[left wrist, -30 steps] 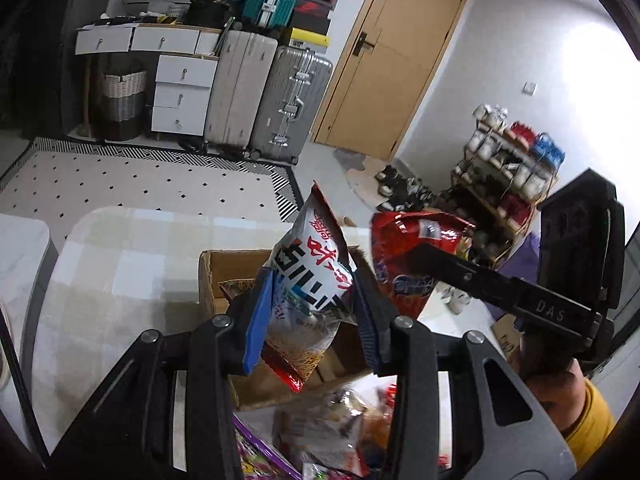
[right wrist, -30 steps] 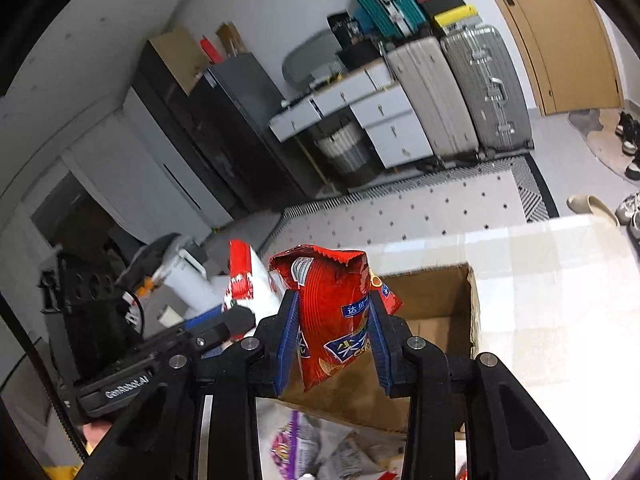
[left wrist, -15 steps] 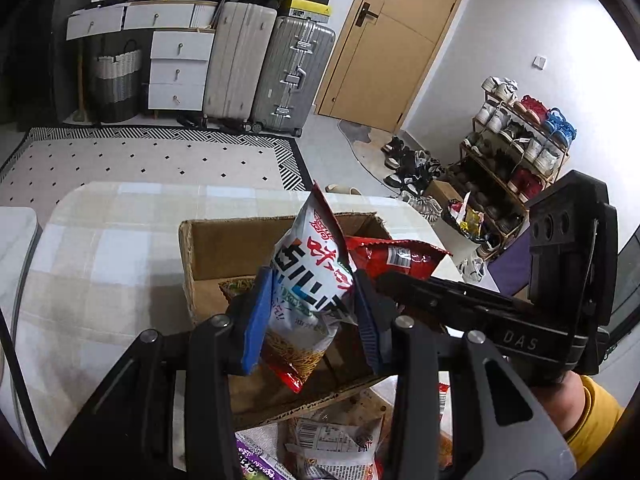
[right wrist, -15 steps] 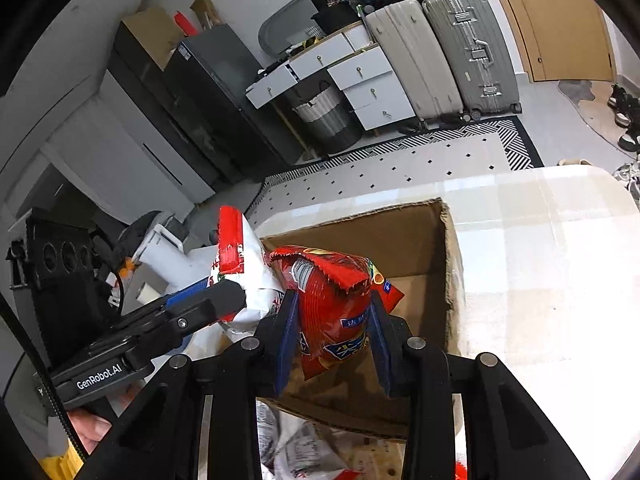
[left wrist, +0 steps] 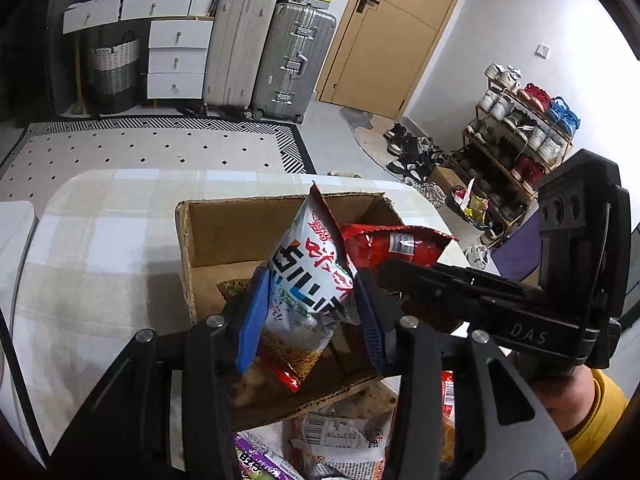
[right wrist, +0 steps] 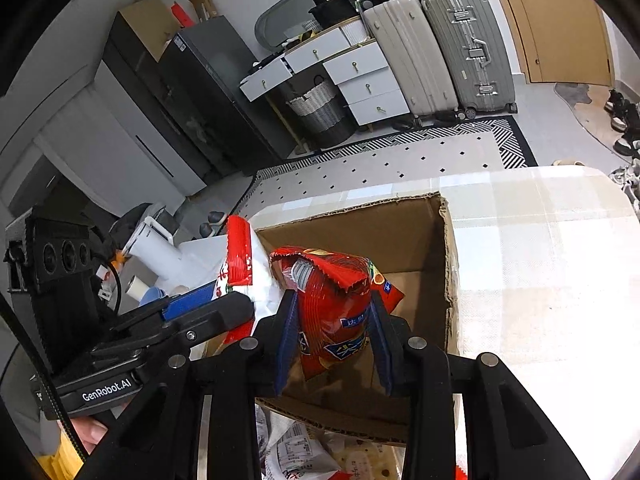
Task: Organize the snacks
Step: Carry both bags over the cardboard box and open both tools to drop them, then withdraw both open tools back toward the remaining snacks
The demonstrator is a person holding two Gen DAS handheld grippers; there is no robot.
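Both bags are hanging upright over the open box (left wrist: 208, 236): the left gripper (left wrist: 308, 320), jaws easing apart, is cradling the white bag (left wrist: 308, 280); the right gripper (right wrist: 334, 336) is pinching the red bag (right wrist: 332, 300) alongside, equally near.

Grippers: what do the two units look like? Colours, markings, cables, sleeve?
Both are matte black plastic with silver screw heads and blue ribbed pads. The left gripper, seen from the right wrist, reads "GenRobot.AI" in white, has three round holes in its rear block and a black cable. The right gripper, seen from the left wrist, reads "DAS" and has the same three holes. A yellow sleeve shows behind it.
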